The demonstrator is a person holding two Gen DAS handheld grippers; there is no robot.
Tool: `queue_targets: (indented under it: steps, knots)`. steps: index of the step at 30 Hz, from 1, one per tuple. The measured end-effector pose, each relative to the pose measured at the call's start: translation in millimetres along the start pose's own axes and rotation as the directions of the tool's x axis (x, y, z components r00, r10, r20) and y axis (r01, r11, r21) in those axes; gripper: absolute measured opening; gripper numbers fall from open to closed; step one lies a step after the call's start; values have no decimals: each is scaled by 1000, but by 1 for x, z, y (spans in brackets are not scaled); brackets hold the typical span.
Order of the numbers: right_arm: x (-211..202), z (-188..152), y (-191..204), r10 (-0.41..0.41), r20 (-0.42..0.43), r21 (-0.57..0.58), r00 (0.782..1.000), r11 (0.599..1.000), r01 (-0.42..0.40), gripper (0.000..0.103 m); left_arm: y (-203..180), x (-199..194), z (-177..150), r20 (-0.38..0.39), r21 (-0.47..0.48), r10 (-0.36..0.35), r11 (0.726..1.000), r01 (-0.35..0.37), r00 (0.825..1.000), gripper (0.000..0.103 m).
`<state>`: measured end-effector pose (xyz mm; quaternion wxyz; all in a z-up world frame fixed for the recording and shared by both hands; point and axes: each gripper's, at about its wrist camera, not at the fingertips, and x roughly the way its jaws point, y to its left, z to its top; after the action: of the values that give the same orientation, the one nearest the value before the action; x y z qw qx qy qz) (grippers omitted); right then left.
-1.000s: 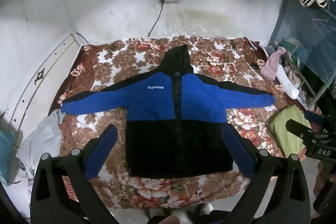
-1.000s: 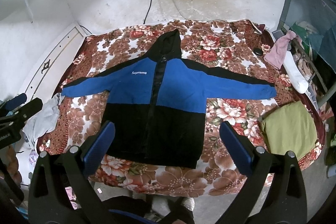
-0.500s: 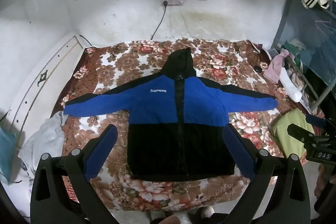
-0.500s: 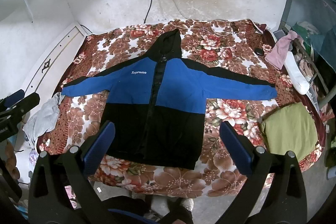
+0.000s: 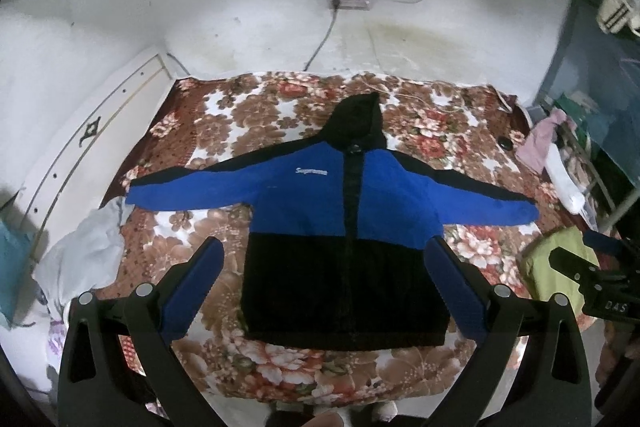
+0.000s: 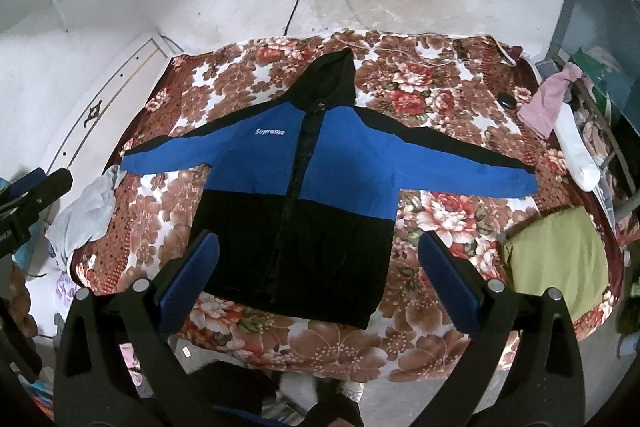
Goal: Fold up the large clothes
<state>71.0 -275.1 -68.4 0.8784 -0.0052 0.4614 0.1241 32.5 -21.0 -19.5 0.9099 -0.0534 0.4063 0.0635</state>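
Observation:
A blue and black hooded jacket (image 5: 344, 227) lies flat and face up on a floral bedspread (image 5: 248, 115), both sleeves spread out sideways, hood toward the wall. It also shows in the right wrist view (image 6: 304, 187). My left gripper (image 5: 324, 279) is open and empty, held above the near edge of the bed over the jacket's hem. My right gripper (image 6: 318, 267) is open and empty, also high above the hem. The right gripper also shows at the right edge of the left wrist view (image 5: 592, 275).
A green folded cloth (image 6: 560, 259) lies at the bed's right corner. A grey-white garment (image 6: 84, 215) hangs off the left edge. A white headboard (image 5: 80, 147) stands on the left, a rack with clothes (image 6: 580, 131) on the right. A dark small object (image 6: 507, 101) lies on the bedspread.
Both grippers have tilted and drawn back a little, so the jacket sits lower in the left view. The jacket has not moved. Both stay open.

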Motion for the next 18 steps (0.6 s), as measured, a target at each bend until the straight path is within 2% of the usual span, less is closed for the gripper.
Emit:
queue_targets:
  steps: [3,7,12,15,18]
  knots:
    - [16,10,7,-24,-15,-23,1000,999,24,98,15,15,1,-11,-22,9,1000,-9,1000,98]
    - [48,26,26,-43,-51,-6,998,999,43,98,55,48,10,-45,-32,0,999,-1,999,98]
    - [103,51,79,-119,-77,2,990,993,120,98,126,102,34,-81,-1,-42,999,42,996,98]
    - [123,70,107,-127,-102,48,987,990,132,98,164,124,51,-110,5,-71,997,72,991,98]
    - [145,88,147,-157,-107,19,982,987,160,98,206,147,68,-126,20,-104,994,107,987,98]
